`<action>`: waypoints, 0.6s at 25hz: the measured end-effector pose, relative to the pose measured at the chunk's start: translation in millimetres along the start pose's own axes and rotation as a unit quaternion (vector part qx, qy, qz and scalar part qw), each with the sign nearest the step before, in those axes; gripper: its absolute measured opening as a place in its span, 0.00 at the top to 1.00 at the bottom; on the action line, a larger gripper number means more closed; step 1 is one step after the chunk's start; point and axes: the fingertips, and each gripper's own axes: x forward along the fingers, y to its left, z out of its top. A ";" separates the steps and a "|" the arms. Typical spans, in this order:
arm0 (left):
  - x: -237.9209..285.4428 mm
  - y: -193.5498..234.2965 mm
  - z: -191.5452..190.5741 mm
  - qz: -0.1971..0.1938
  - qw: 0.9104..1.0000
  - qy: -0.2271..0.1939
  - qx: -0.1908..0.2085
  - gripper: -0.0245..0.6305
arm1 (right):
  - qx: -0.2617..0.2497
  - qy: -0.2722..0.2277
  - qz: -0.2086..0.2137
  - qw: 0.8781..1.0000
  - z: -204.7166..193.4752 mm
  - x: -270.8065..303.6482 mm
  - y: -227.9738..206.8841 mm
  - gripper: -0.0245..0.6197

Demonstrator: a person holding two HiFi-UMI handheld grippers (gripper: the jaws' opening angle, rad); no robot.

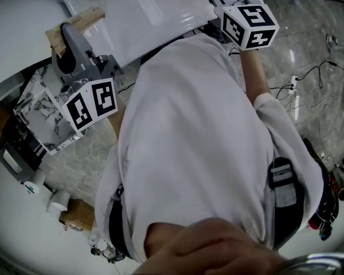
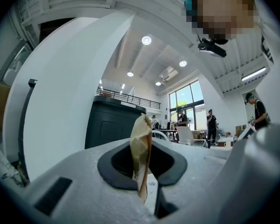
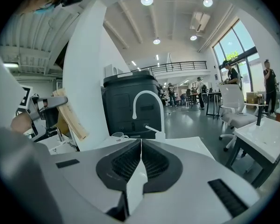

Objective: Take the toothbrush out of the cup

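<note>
My left gripper (image 2: 144, 171) is shut on a long, flat toothbrush in brown paper wrap (image 2: 141, 146), which stands up between the pads. In the head view the wrapped toothbrush (image 1: 75, 26) sticks out past the gripper's marker cube (image 1: 92, 105), at the left edge of the white basin (image 1: 137, 16). From the right gripper view the same packet (image 3: 70, 113) is seen held at the left. My right gripper (image 3: 141, 146) is shut with nothing between its pads; its cube (image 1: 249, 24) is at the upper right. A white cup (image 3: 117, 136) stands on the white counter beside a white faucet (image 3: 147, 107).
My own white shirt (image 1: 195, 142) fills the middle of the head view. A dark bin (image 3: 130, 101) stands behind the faucet. Cables (image 1: 309, 79) lie on the marbled floor at the right. People, a white chair (image 3: 235, 106) and tables stand further back in the hall.
</note>
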 end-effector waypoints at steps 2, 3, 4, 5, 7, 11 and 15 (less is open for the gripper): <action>-5.2 1.9 1.5 -0.004 1.000 0.000 0.002 0.90 | -0.007 0.002 -0.005 1.000 1.3 -2.2 4.0 0.94; -8.0 3.1 3.1 -0.006 1.000 -0.001 0.005 0.90 | -0.010 0.002 -0.007 1.000 3.2 -3.2 6.4 0.94; -11.4 4.3 4.7 -0.007 1.000 0.000 0.007 0.90 | -0.011 0.001 -0.009 1.000 4.8 -4.7 9.5 0.94; -15.5 5.8 5.7 -0.008 1.000 0.002 0.009 0.90 | -0.012 0.001 -0.009 1.000 5.5 -6.6 13.4 0.94; -25.2 10.2 5.5 -0.009 1.000 0.008 0.008 0.90 | -0.013 0.004 -0.009 1.000 3.4 -9.5 22.2 0.94; -46.6 21.4 3.9 -0.003 1.000 0.011 0.007 0.90 | -0.017 0.008 -0.005 1.000 -3.0 -11.6 40.6 0.94; -61.9 26.6 2.3 -0.004 1.000 0.014 0.014 0.90 | -0.022 0.007 0.003 1.000 -4.8 -18.1 58.5 0.94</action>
